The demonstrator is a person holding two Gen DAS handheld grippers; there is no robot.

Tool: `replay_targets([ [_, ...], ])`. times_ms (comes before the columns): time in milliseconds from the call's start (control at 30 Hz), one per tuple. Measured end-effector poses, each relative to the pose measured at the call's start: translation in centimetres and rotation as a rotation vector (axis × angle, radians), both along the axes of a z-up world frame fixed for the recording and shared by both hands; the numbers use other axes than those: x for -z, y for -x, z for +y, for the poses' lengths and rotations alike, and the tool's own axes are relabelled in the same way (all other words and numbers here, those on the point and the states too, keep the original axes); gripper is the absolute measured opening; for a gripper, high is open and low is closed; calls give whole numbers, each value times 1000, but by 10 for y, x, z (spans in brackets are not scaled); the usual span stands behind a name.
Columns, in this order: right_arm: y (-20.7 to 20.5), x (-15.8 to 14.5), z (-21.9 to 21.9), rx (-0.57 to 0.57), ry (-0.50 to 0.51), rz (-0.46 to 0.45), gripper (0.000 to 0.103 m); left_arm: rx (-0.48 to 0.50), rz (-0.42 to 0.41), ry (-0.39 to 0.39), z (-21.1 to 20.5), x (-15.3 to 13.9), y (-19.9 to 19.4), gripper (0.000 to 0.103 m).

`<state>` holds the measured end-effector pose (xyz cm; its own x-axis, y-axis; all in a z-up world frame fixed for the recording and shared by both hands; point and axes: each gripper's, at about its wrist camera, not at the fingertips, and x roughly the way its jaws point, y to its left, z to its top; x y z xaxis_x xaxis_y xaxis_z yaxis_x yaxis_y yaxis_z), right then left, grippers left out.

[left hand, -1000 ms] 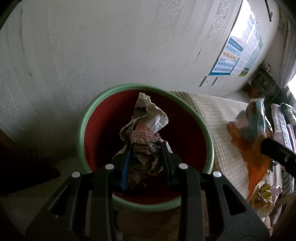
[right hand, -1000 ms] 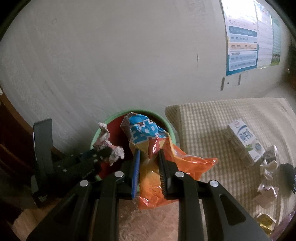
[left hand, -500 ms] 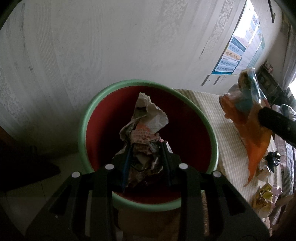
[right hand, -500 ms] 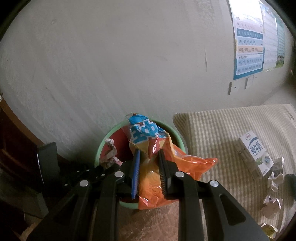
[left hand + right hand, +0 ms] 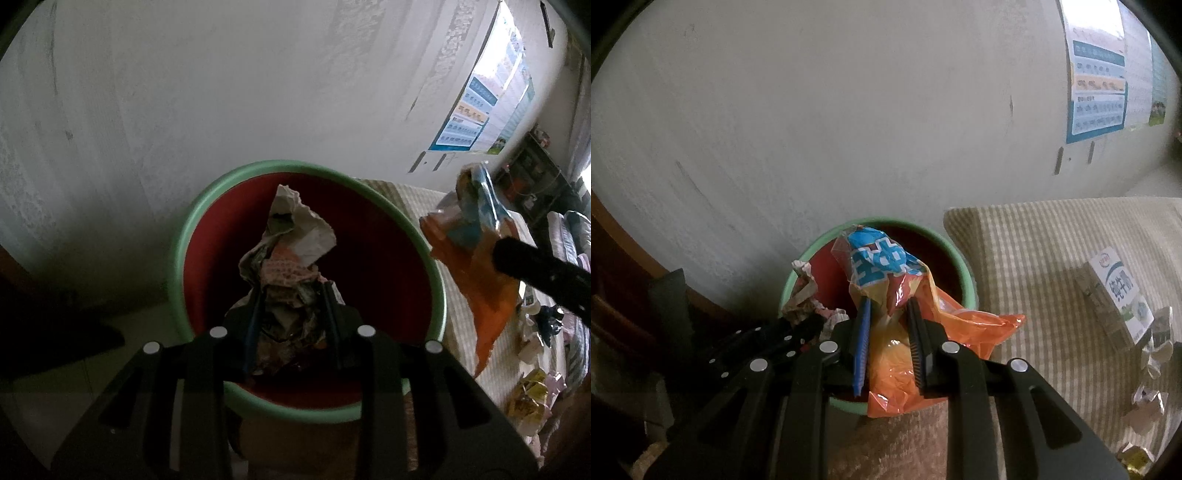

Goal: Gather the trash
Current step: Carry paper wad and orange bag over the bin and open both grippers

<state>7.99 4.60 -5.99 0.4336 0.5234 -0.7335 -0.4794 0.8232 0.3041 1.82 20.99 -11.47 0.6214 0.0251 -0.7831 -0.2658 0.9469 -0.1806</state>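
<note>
A round bin with a green rim (image 5: 177, 258) and red inside stands by the wall; it also shows in the right wrist view (image 5: 967, 273). My left gripper (image 5: 291, 291) is shut on a crumpled paper wad (image 5: 295, 240) and holds it over the bin's opening. My right gripper (image 5: 888, 302) is shut on an orange and blue snack bag (image 5: 882, 258) and holds it over the bin's near side. The bag shows in the left wrist view (image 5: 476, 251) just right of the rim. The left gripper's wad shows in the right wrist view (image 5: 805, 291).
A striped mattress (image 5: 1034, 258) lies right of the bin. On it are a milk carton (image 5: 1119, 291) and several scraps of crumpled paper (image 5: 1148, 398). A wall (image 5: 184, 92) with a poster (image 5: 1097, 74) stands behind. Dark wooden furniture (image 5: 613, 295) is at the left.
My right gripper has carried the snack bag left toward the bin, now over its near side. My left gripper still holds the paper wad over the bin, slightly nearer.
</note>
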Motion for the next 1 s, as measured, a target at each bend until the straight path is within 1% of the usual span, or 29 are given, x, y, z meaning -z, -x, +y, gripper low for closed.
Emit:
replay_targets([
  [167, -7, 2, 4, -6, 11, -4, 22, -4, 6, 9, 3, 1, -1, 29],
  [367, -8, 8, 5, -2, 16, 16, 22, -6, 10, 13, 5, 4, -4, 29],
  [567, -15, 4, 8, 3, 2, 7, 23, -10, 15, 17, 7, 6, -4, 30],
  [600, -16, 3, 8, 6, -6, 2, 27, -11, 14, 16, 7, 6, -5, 32],
  [633, -16, 2, 8, 8, -14, -3, 37, -15, 12, 16, 8, 5, -5, 35],
  [667, -16, 0, 7, 12, -23, -10, 47, -13, 11, 20, 8, 5, -5, 35],
  [700, -15, -1, 6, 18, -29, -20, 49, -13, 11, 23, 8, 5, -5, 38],
  [733, -15, -3, 5, 22, -33, -29, 49, -13, 10, 22, 8, 6, -5, 44],
  [800, -14, -5, 2, 30, -39, -29, 49, -17, -2, 13, 8, 4, -4, 48],
  [900, -13, -7, -6, 50, -57, -27, 52, -20, -22, 3, 6, 1, -2, 59],
  [967, -10, -9, -15, 65, -68, -25, 55, -23, -46, -6, 4, -4, 0, 61],
  [1000, -8, -10, -20, 72, -69, -25, 57, -22, -58, -11, 3, -7, 1, 65],
])
